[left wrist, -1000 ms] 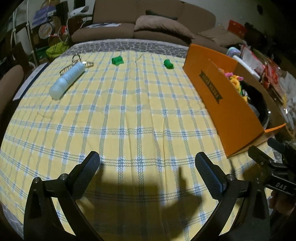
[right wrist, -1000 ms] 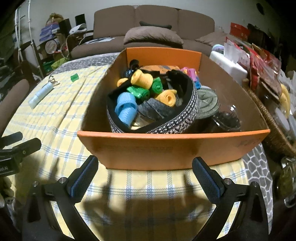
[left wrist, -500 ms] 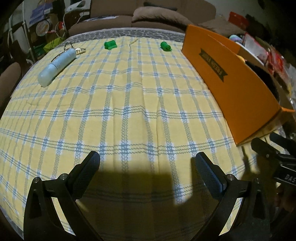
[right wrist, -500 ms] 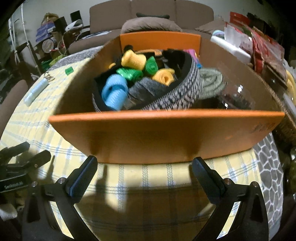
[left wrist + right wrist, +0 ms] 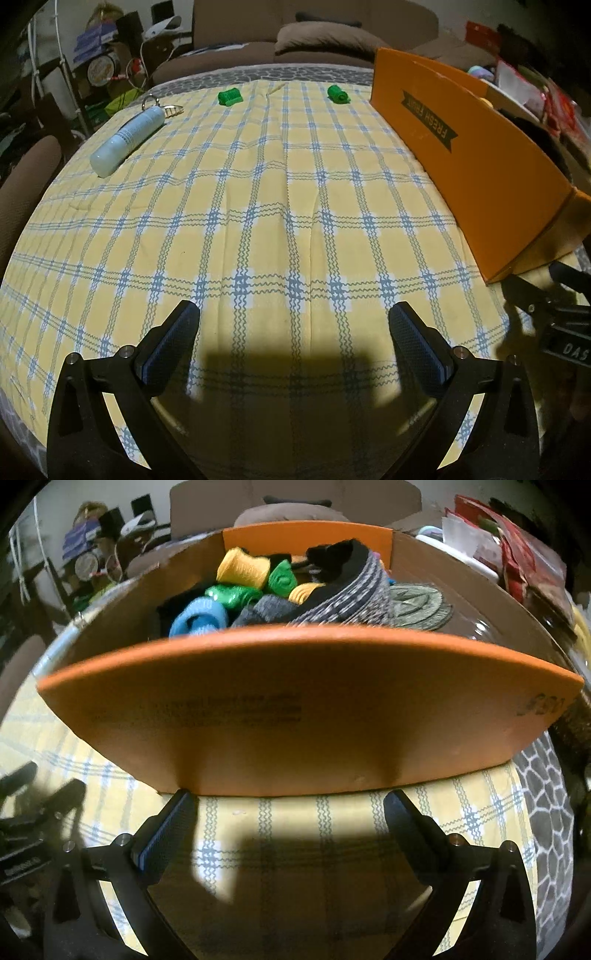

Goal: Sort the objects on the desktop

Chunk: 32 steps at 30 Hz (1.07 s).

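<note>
An orange cardboard box stands on the right of the yellow checked tablecloth. A pale blue bottle lies at the far left, with a metal clip beside its far end. Two small green rolls lie near the far edge. My left gripper is open above bare cloth near the front edge. My right gripper is open, its fingertips just short of the orange box's near wall. Inside the box, coloured rolls fill a knitted basket.
A brown sofa with a cushion runs behind the table. A chair back stands at the left edge. Packets and clutter pile up right of the box. The right gripper's body shows at the lower right of the left wrist view.
The right gripper has dropped and moved in toward the box's near wall, which now looms larger. The left gripper's view has shifted slightly over the cloth. Both stay open.
</note>
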Tool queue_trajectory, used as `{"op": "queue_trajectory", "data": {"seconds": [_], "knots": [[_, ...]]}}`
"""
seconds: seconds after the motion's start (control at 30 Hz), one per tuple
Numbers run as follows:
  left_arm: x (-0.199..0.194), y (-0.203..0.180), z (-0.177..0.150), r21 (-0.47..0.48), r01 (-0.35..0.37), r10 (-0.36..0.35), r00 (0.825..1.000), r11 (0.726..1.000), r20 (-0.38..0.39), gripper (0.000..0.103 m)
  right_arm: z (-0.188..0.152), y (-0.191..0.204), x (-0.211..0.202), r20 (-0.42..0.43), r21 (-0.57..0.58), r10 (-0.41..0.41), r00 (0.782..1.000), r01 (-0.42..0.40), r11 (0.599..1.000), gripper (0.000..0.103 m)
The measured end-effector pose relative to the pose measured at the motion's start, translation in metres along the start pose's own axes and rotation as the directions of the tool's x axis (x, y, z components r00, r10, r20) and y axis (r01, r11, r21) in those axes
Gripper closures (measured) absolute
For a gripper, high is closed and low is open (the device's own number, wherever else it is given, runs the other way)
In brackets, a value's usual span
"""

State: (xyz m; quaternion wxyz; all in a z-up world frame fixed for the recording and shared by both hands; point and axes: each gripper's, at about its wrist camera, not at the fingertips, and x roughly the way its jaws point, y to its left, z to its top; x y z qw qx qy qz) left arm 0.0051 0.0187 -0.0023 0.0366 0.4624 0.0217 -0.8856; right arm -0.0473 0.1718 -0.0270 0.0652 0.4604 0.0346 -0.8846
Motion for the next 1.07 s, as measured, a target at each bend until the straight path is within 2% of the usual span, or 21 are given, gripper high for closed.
{"op": "queue_trajectory", "data": {"seconds": [0.23,1.07], "knots": [[0.0004,0.0000,0.0002,0.000,0.001,-0.001,1.000,1.000,0.000,0.000,-0.0048,-0.0022,0.0002,0.029,-0.007,-0.002,1.000,0.002,1.000,0.000],[0.0009,0.0001,0.0003,0.003,-0.004,0.004,1.000,1.000,0.003,0.000,-0.0064,-0.0022,-0.0001,0.029,-0.009,-0.004,1.000,0.004,1.000,0.000]]}}
